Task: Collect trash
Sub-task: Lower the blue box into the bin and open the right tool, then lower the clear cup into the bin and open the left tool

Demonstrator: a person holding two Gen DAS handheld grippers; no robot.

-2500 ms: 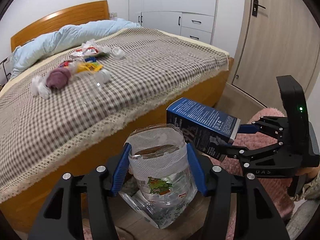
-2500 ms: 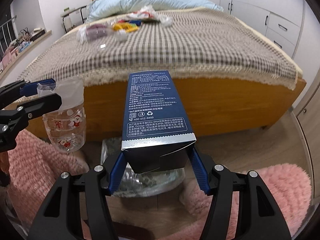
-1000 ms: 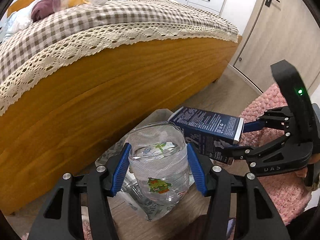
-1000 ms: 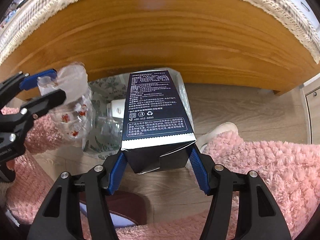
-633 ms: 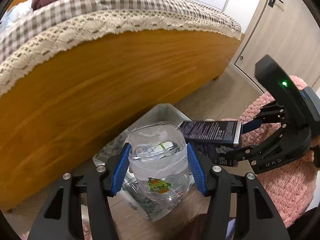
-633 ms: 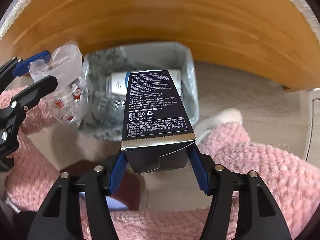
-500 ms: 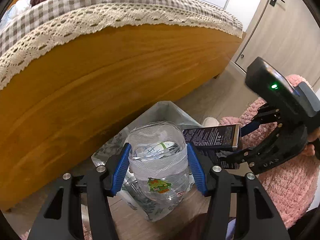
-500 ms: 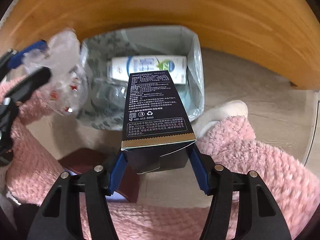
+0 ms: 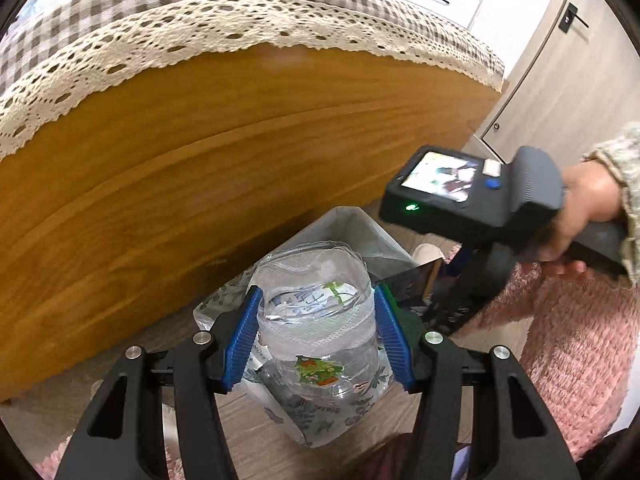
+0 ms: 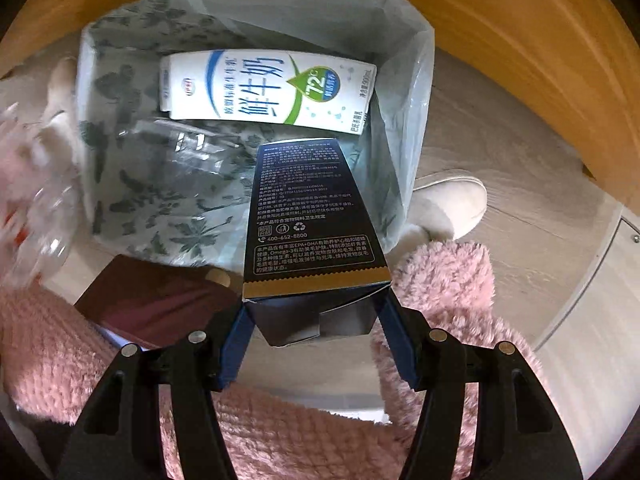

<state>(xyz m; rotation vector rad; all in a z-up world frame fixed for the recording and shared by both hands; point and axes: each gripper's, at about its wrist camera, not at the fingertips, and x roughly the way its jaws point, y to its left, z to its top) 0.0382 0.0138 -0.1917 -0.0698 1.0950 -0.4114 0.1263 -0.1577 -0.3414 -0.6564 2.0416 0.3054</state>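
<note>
My left gripper (image 9: 316,336) is shut on a clear plastic bottle (image 9: 316,332) with a Christmas sticker, held above the near edge of the lined trash bin (image 9: 352,224). My right gripper (image 10: 316,340) is shut on a dark blue carton box (image 10: 312,216), tilted steeply down with its far end inside the mouth of the bin (image 10: 416,80). In the left wrist view the box (image 9: 412,284) shows only as a dark corner beside the bottle, under the right tool. A white milk carton (image 10: 272,88) and a crushed clear bottle (image 10: 188,144) lie in the bin.
The bin stands on the wood floor against the bed's wooden side board (image 9: 200,152). A pink fluffy rug (image 10: 440,280) and white slippers (image 10: 448,200) lie beside it. A dark red item (image 10: 152,300) lies on the floor near the bin. A hand (image 9: 580,216) grips the right tool.
The right gripper has swung down and tipped forward, bringing the blue box's end into the bin's mouth. The left gripper with the bottle has sunk slightly toward the bin.
</note>
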